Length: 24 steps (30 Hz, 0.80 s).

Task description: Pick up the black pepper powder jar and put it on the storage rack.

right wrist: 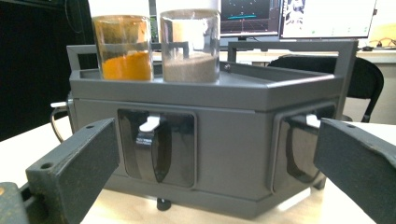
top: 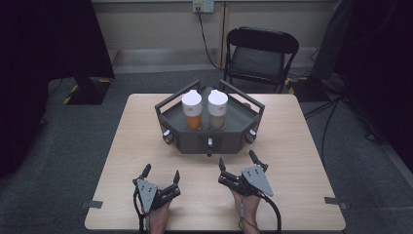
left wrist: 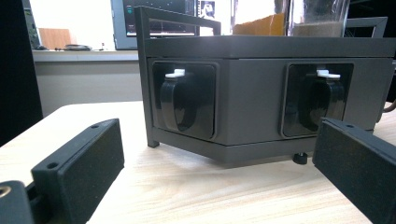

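A dark grey angular stand (top: 195, 139) sits at the table's far middle. On its top tray are two glass jars with white lids: one with orange powder (top: 192, 111), one with brown powder (top: 217, 110). Small taps (top: 210, 143) sit in recesses on the stand's front faces. My left gripper (top: 161, 172) rests open near the front edge, left of centre. My right gripper (top: 237, 161) is open beside it, closer to the stand. In the left gripper view, the gripper (left wrist: 217, 168) faces two recessed taps (left wrist: 180, 100). In the right gripper view, the gripper (right wrist: 215, 158) faces the stand (right wrist: 224, 121), with the orange jar (right wrist: 123, 46) and brown jar (right wrist: 190, 46) above.
A black folding chair (top: 260, 53) stands behind the table. A dark stand base (top: 87, 90) is on the floor at the far left, and cables (top: 326, 122) run along the right. Bare wooden tabletop (top: 292, 146) lies on both sides of the grey stand.
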Each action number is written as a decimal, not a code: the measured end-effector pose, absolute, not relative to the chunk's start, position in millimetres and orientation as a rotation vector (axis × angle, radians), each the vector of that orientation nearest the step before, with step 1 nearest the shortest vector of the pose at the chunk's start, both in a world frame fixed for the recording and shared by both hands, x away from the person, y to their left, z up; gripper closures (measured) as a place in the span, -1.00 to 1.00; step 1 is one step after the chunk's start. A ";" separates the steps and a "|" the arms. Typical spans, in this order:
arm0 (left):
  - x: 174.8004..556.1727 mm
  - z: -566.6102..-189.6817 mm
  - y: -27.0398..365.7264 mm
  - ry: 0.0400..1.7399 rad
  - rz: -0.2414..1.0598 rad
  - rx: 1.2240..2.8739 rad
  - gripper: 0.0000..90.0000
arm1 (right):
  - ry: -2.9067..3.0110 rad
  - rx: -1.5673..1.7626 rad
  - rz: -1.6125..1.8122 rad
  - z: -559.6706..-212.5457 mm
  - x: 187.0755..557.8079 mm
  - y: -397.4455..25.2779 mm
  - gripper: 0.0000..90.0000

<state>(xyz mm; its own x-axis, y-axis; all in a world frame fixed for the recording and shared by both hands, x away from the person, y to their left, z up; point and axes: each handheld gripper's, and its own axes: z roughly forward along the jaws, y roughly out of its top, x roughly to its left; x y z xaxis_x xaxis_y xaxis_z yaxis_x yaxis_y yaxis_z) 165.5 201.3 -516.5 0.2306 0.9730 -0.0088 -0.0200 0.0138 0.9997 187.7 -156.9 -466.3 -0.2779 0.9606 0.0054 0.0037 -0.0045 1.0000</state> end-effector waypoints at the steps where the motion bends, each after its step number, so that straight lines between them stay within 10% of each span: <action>1: 165.5 -516.5 201.3 1.027 1.038 1.286 -0.96 | 1.414 1.069 1.416 -466.3 187.7 -156.9 -1.00; 24: 165.6 -516.6 201.4 1.026 1.038 1.286 -0.97 | 1.452 1.072 1.359 -487.0 174.8 -152.0 -1.00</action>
<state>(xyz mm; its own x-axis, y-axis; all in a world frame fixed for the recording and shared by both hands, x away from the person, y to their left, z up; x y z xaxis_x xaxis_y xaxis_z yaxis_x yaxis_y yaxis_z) 165.6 201.4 -516.6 0.2312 0.9729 -0.0090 -0.0201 0.0140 0.9997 174.8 -152.0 -487.0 -0.2671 0.9632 -0.0298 0.0342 0.0404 0.9986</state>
